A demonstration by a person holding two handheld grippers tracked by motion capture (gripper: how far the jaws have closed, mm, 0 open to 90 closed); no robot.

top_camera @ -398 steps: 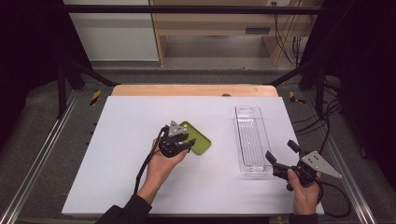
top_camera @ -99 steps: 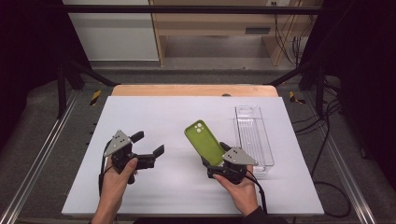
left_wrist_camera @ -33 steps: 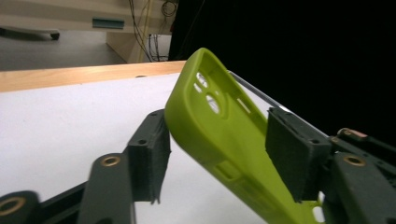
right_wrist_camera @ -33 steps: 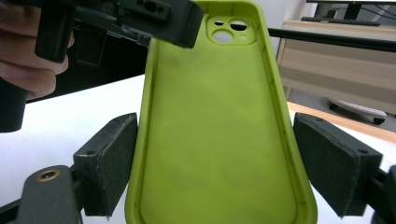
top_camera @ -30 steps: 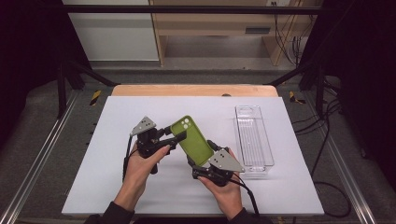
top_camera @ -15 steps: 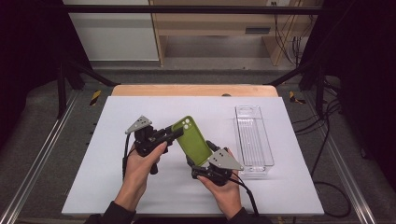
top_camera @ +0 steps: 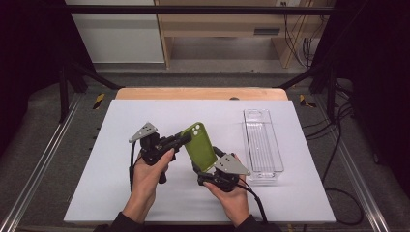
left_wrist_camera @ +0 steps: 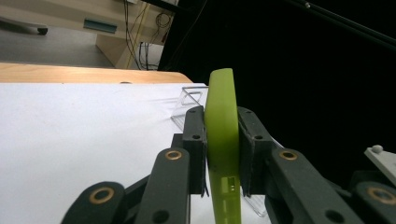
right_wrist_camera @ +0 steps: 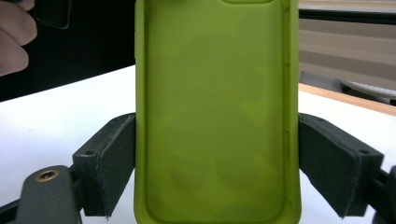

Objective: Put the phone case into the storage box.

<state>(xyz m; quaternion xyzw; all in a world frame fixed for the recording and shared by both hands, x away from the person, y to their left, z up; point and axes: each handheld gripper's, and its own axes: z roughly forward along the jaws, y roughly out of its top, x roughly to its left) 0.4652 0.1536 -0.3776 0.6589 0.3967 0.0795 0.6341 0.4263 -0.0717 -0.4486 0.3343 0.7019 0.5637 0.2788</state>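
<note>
A lime-green phone case (top_camera: pixel 199 145) stands tilted above the white mat, held between both grippers. My right gripper (top_camera: pixel 205 169) is shut on its lower end; in the right gripper view the black pads (right_wrist_camera: pixel 107 163) press on the two long edges of the phone case (right_wrist_camera: pixel 217 116). My left gripper (top_camera: pixel 183 140) comes in from the left at the case's upper part. Its jaws have just been closing, and in the left gripper view its pads (left_wrist_camera: pixel 195 140) press on both faces of the phone case (left_wrist_camera: pixel 223 121), seen edge-on.
A clear plastic tray (top_camera: pixel 263 145) lies lengthwise on the right of the white mat (top_camera: pixel 106 193), close beside my right hand. The tray's corner (left_wrist_camera: pixel 187 100) shows behind the case. A wooden table edge (top_camera: pixel 200 93) runs along the back.
The left gripper's jaws have closed from wide open onto the upper part of the green case. The right gripper and the case have stayed nearly in place.
</note>
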